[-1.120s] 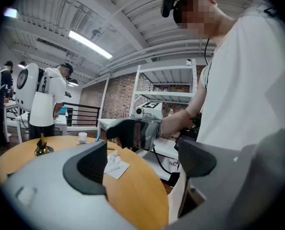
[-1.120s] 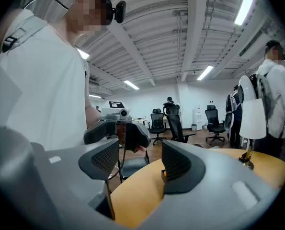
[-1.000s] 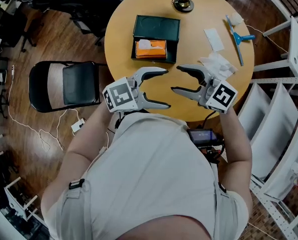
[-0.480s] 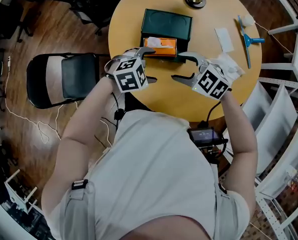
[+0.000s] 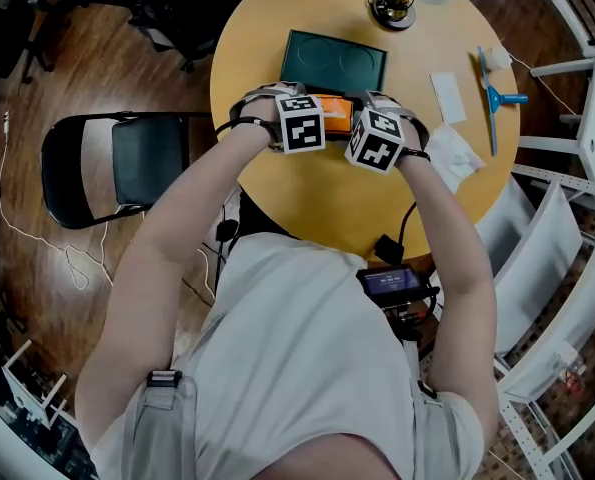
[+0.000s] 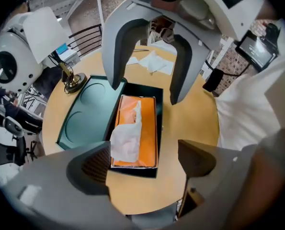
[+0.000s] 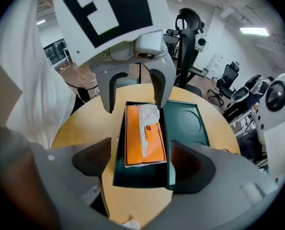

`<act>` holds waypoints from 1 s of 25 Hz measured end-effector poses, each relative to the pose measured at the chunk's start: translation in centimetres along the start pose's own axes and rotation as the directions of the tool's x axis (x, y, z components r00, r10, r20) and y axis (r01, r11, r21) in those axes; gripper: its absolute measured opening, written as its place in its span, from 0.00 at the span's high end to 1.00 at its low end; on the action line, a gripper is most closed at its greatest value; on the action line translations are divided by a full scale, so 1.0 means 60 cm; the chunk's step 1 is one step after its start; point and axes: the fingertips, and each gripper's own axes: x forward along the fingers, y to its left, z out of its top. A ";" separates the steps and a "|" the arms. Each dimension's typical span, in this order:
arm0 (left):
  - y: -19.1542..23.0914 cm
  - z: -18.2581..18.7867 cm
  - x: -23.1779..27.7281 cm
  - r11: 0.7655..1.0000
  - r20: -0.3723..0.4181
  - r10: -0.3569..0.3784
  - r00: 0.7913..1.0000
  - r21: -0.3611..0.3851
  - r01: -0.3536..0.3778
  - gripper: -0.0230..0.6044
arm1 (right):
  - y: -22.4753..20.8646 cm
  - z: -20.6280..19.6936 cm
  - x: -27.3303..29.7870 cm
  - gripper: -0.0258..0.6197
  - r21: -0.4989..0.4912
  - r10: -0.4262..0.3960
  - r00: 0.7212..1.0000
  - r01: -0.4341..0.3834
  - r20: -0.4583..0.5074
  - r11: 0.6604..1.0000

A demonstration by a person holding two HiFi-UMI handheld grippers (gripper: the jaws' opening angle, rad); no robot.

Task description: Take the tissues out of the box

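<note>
Right gripper view is showing the right gripper (image 7: 142, 163) with its jaws opening and the pads touching nothing. The left gripper (image 6: 144, 162) is also hanging spread and empty. Both have been moving in from the table (image 5: 317, 200) edge and are now hovering over the dark green box (image 5: 333, 61) at upper centre of the head view, so a grab is probably coming next. A white tissue (image 7: 148, 115) is sticking up from the orange pack (image 7: 144, 145).

On your bench (image 5: 327, 198) the box (image 5: 333, 60) sits near the middle, with the pack (image 6: 144, 123) in its near half and a tissue (image 6: 125, 140) at the pack's left end. The lamp (image 5: 390, 6) stands behind the box. Loose tissues (image 5: 457, 158) and a squeegee (image 5: 492, 98) lie to its right. A chair (image 5: 117, 163) stands left of the bench.
</note>
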 end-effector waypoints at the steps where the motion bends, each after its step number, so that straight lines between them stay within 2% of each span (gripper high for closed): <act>1: 0.006 0.000 0.009 1.000 0.000 -0.007 1.000 -0.013 0.007 0.26 | -0.005 -0.004 0.013 0.34 0.003 0.009 1.000 -0.009 -0.018 1.000; 4: 0.026 -0.005 0.023 1.000 -0.013 -0.007 1.000 -0.020 0.007 0.26 | -0.007 -0.017 0.049 0.30 -0.014 0.055 0.996 -0.056 -0.075 0.998; 12: 0.041 -0.014 0.072 0.998 -0.073 -0.055 0.996 0.026 0.057 0.27 | -0.014 -0.041 0.113 0.30 -0.034 0.115 0.974 -0.124 -0.197 0.992; 13: 0.042 -0.017 0.080 0.998 -0.078 -0.056 0.995 0.029 0.059 0.28 | -0.016 -0.043 0.121 0.35 -0.035 0.109 0.973 -0.118 -0.205 0.992; 17: 0.036 -0.020 0.095 0.997 -0.073 -0.073 0.995 0.028 0.076 0.38 | -0.013 -0.053 0.129 0.39 -0.006 0.088 0.973 -0.091 -0.214 0.996; 20: 0.038 -0.018 0.081 0.997 -0.071 -0.060 0.996 0.043 0.063 0.46 | -0.015 -0.045 0.116 0.47 -0.012 0.071 0.980 -0.075 -0.188 0.997; 25: 0.037 -0.011 0.050 0.997 -0.060 -0.026 0.998 0.065 0.030 0.49 | -0.016 -0.034 0.085 0.50 -0.020 0.036 0.985 -0.040 -0.171 0.999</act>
